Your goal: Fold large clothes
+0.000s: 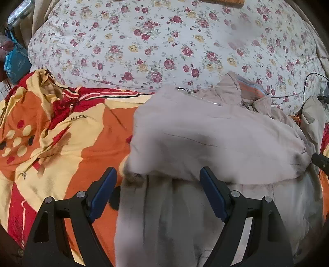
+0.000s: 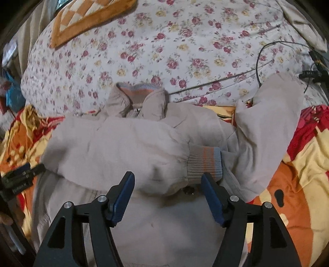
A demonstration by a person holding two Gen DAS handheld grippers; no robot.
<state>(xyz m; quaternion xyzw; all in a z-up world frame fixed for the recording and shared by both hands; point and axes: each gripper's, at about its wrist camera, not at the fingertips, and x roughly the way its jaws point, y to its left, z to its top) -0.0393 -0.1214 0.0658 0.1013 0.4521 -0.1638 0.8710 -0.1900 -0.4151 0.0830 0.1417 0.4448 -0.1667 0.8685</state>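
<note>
So this is a bed, covered with a loud orange, red and yellow blanket [image 1: 67,131], and behind it there's a big puffy quilt [image 1: 164,41] in white with little red and yellow roses. An orange checkered cushion [image 2: 86,18] sits on top of the quilt at the far side, and a thin black cable [image 2: 259,61] trails across the quilt on the right.

The thing being folded is a beige jacket [image 2: 127,143], lying on the blanket right in front of both grippers. Its collar [image 2: 139,90] has a striped grey and orange knit lining and points toward the quilt. One sleeve is laid across the body, with its ribbed striped cuff [image 2: 203,164] ending just past the right gripper's tips. The other sleeve [image 2: 267,127] sticks out to the right, bent upward against the quilt.

Left gripper [image 1: 158,193]: jaws spread wide, blue pads clear of the fabric, nothing in them, over the jacket's left edge. Right gripper [image 2: 167,197]: jaws also apart, not pinching anything, above the folded sleeve near the cuff. A small metal snap [image 2: 188,191] shows between its fingers
</note>
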